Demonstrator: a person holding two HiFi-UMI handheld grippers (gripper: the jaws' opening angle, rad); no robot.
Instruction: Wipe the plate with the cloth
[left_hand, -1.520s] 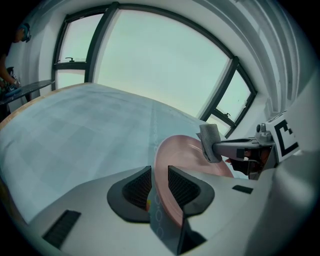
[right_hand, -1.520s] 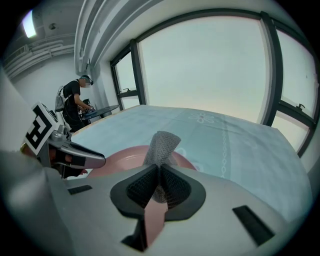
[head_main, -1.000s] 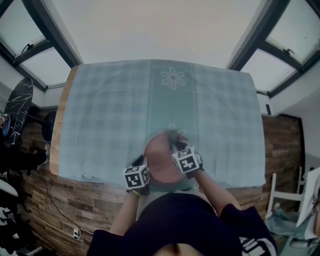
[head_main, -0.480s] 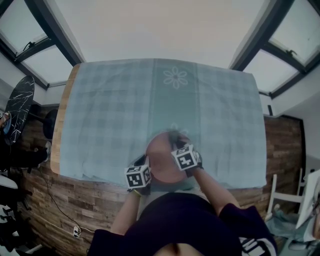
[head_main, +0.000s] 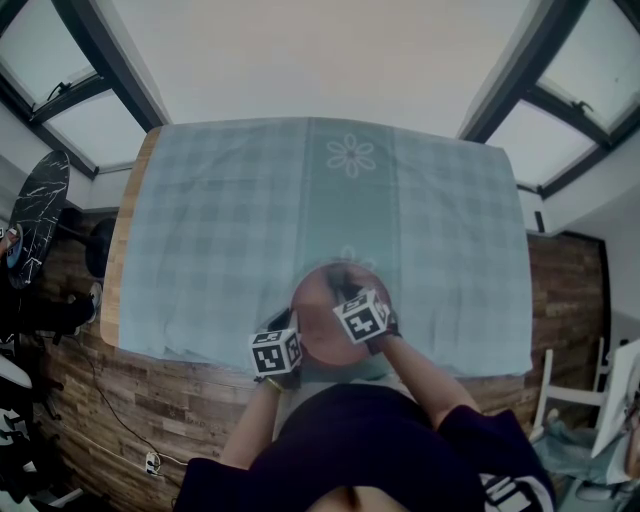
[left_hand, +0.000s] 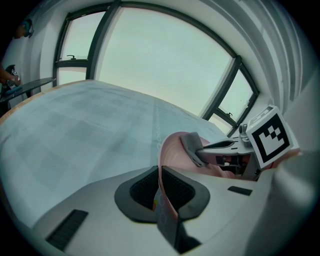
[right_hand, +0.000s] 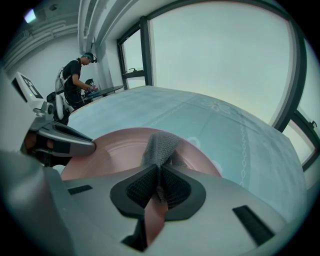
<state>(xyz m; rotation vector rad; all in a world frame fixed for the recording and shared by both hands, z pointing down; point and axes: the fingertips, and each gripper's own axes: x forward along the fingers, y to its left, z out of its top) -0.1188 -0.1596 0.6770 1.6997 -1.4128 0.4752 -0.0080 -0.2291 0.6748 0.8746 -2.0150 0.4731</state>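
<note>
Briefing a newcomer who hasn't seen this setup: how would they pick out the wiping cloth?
Find the big pale checked tablecloth; near its front edge, closest to the person, is a pink plate. The cloth is the small grey knitted wad against that plate, pinched in the right tongs, the only grey, textured thing against smooth pink.

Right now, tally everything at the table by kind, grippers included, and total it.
pink plate: 1
grey cloth: 1
checked tablecloth: 1
grippers: 2 (left gripper, jaws have just been closing on the plate's rim; right gripper, shut on the cloth)
Total: 5
</note>
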